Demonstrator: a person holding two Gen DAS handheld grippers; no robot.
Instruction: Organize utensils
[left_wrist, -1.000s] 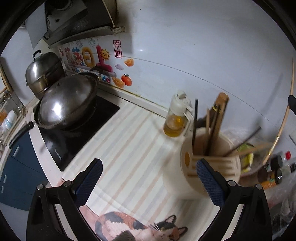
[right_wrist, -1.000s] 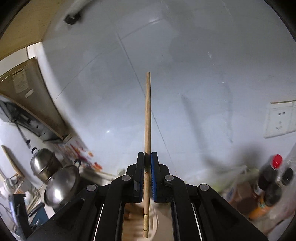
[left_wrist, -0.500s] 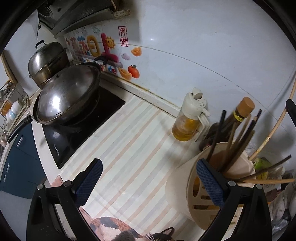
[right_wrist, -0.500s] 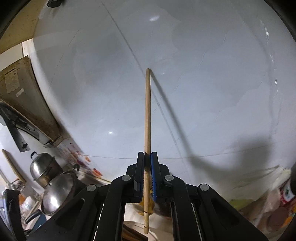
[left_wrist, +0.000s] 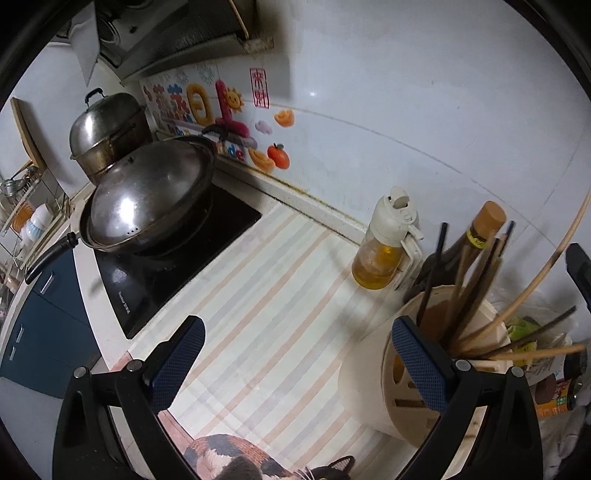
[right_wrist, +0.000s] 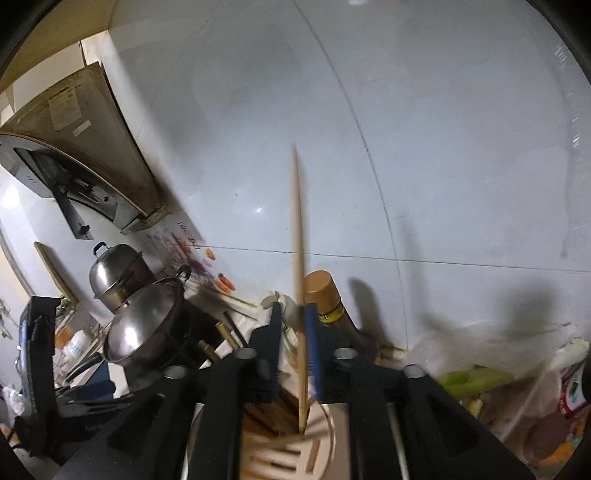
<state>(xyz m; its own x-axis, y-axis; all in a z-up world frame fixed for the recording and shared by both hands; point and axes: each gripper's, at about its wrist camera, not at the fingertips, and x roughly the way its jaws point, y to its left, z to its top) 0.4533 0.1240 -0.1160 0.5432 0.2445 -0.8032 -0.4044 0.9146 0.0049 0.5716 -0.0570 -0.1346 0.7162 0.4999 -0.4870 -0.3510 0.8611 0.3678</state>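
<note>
A long bamboo chopstick (right_wrist: 298, 236) stands between the fingers of my right gripper (right_wrist: 294, 339), whose jaws are opening; the stick is loose in the gap, close to the blue right pad (right_wrist: 313, 354). Its lower end sits inside the cream utensil holder (right_wrist: 323, 439), among several other chopsticks. In the left wrist view the same chopstick (left_wrist: 546, 273) leans up and to the right out of the holder (left_wrist: 369, 384). My left gripper (left_wrist: 299, 358) is open over the striped counter mat, its right finger (left_wrist: 419, 363) just in front of the holder with nothing held.
An oil dispenser (left_wrist: 384, 247) and a brown-capped bottle (left_wrist: 484, 225) stand behind the holder by the wall. A lidded wok (left_wrist: 147, 199) sits on the black cooktop with a steel pot (left_wrist: 107, 133) behind. Bottles and bags crowd the right (right_wrist: 517, 387).
The right gripper came down over the holder and its jaws parted from the chopstick, whose lower end now sits in the holder. The left gripper has barely moved.
</note>
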